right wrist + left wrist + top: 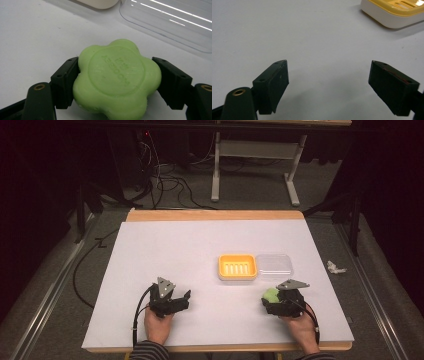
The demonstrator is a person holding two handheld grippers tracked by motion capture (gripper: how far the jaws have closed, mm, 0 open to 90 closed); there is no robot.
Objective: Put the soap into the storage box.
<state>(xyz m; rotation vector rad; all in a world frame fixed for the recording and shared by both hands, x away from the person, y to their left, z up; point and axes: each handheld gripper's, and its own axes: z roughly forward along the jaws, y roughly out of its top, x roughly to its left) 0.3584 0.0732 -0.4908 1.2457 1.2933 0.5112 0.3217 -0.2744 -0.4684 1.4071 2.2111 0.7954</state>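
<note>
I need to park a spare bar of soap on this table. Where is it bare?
Bare: the whole left half beyond the left gripper, and the far strip behind the yellow soap dish. Crowded: the near right, around the dish, clear lid and right gripper.

In the middle of your right gripper view, the green flower-shaped soap point(116, 80) carries raised lettering inside its round centre. The letters sit upside down to you and are too faint to read. Nothing else bears writing.
</note>
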